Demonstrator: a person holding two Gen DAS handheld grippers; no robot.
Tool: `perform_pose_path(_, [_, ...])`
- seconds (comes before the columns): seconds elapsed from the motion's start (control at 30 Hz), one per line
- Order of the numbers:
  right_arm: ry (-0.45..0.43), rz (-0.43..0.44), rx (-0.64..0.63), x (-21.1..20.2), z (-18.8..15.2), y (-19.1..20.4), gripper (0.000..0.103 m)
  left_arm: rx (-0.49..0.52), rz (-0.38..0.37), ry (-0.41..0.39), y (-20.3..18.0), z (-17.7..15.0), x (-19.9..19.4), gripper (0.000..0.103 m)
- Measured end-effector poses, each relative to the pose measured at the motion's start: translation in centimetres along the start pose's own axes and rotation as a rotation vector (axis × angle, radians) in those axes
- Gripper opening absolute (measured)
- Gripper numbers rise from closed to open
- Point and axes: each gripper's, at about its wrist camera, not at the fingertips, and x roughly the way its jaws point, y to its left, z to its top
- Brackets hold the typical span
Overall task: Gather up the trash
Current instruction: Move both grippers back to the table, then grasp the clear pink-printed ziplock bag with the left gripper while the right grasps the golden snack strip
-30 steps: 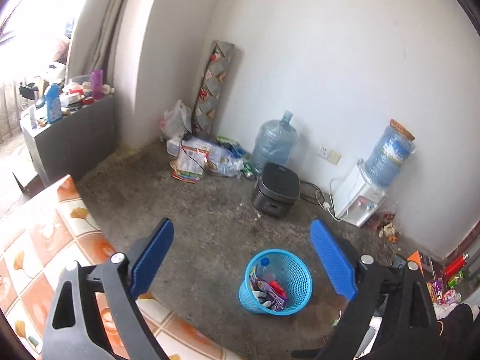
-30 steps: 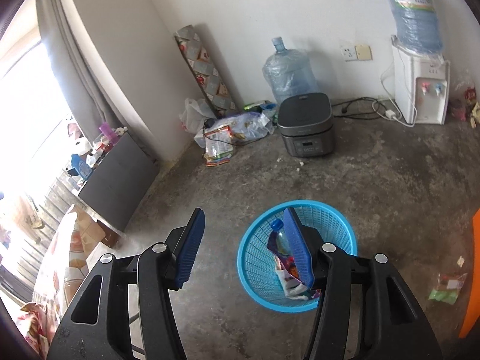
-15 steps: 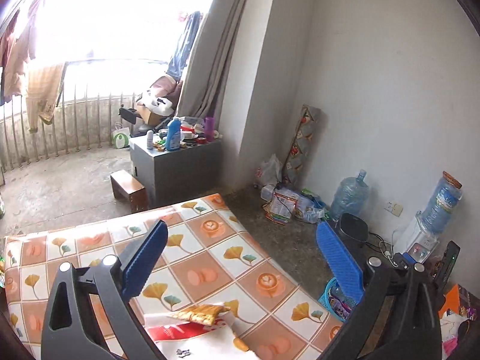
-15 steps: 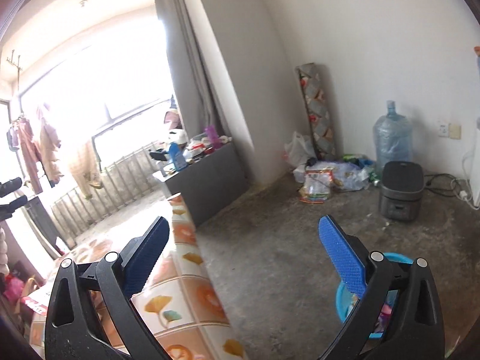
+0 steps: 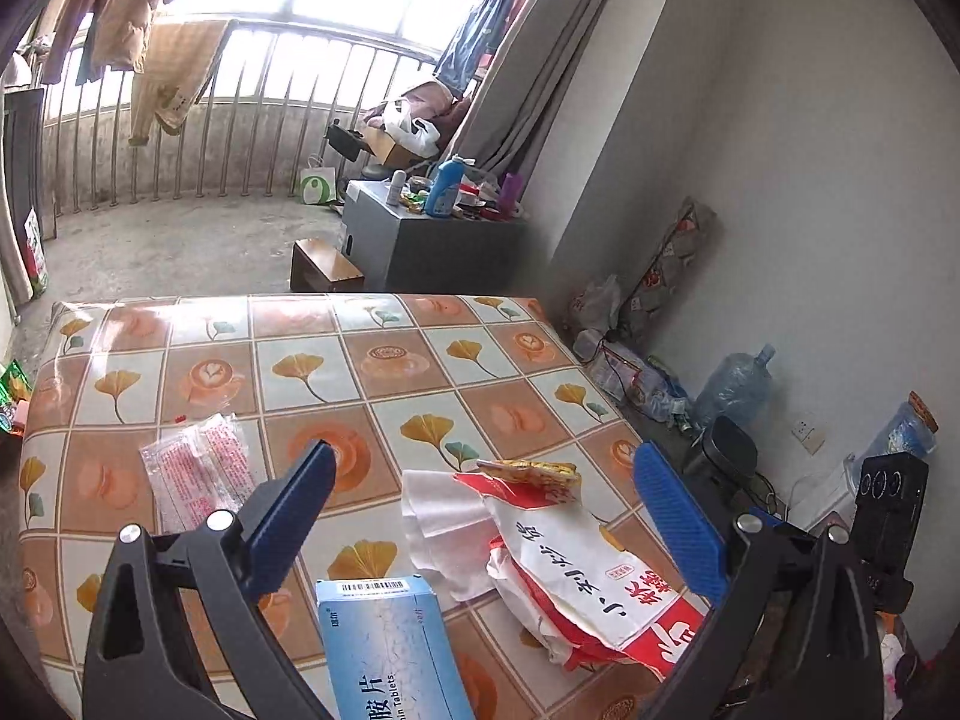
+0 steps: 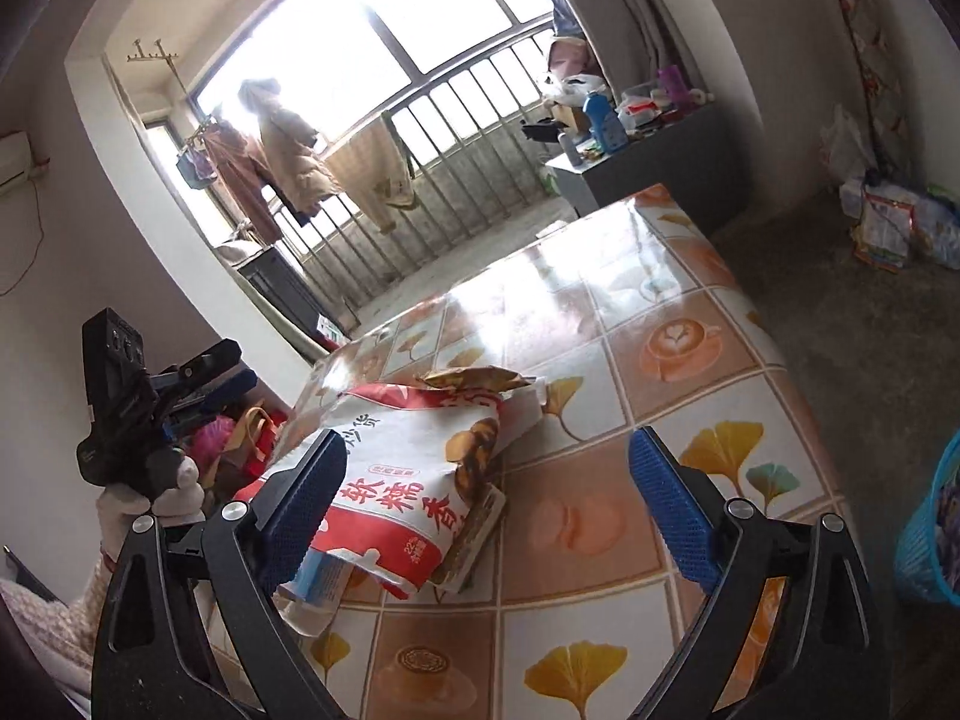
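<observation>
Both grippers hover over a table [image 5: 360,354] with a leaf-and-coffee-cup cloth. My left gripper [image 5: 483,456] is open and holds nothing. Below it lie a red-and-white snack bag [image 5: 576,564], a white tissue [image 5: 444,516] and a light blue tablet box [image 5: 390,648]. A clear wrapper with red print [image 5: 198,474] lies further left. My right gripper [image 6: 486,441] stands wide, its jaws closing slightly and touching nothing. The same bag [image 6: 408,468] lies by its left finger, with a yellow wrapper [image 6: 474,378] on top. The blue basket [image 6: 930,540] stands on the floor at the right.
A grey cabinet [image 5: 432,234] crowded with bottles and a low wooden stool [image 5: 324,264] stand beyond the table. Along the wall are a litter heap [image 5: 630,366], a water jug [image 5: 735,384] and a black cooker [image 5: 726,450]. A gloved hand [image 6: 174,492] holds the other gripper at the left.
Both views swung away from the floor and the blue basket to the table and its litter. The right jaws stand much wider than a second ago.
</observation>
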Motion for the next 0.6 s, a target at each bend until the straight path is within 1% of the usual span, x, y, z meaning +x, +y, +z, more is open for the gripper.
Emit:
perform_pose_path(0.07, [0.036,0.055,0.072,1.4,1.0,-0.1,0.087,-0.003,-0.011,0.009,0.1,0.0,0.7,0.097])
perform_pose_path(0.13, [0.084,0.103,0.160,2.9,1.9,-0.5,0.084,-0.007,-0.002,0.017,0.5,0.0,1.2,0.097])
perform_pose_path(0.27, [0.188,0.176,0.320,5.7,2.9,-1.4,0.082,-0.037,-0.005,0.043,2.1,-0.4,1.8,0.091])
perform_pose_path(0.37, [0.262,0.183,0.440,7.8,3.3,-3.0,0.080,-0.067,0.009,0.066,3.8,-1.1,2.2,0.086])
perform_pose_path(0.47, [0.336,0.205,0.564,9.6,3.0,-4.5,0.075,-0.095,0.013,0.086,5.0,-1.8,2.8,0.079])
perform_pose_path(0.53, [0.369,0.199,0.614,10.5,2.9,-5.1,0.071,-0.107,0.018,0.097,5.7,-2.1,3.3,0.076])
perform_pose_path(0.6, [0.396,0.197,0.653,11.3,2.7,-5.6,0.067,-0.116,0.038,0.103,6.4,-2.1,3.6,0.072])
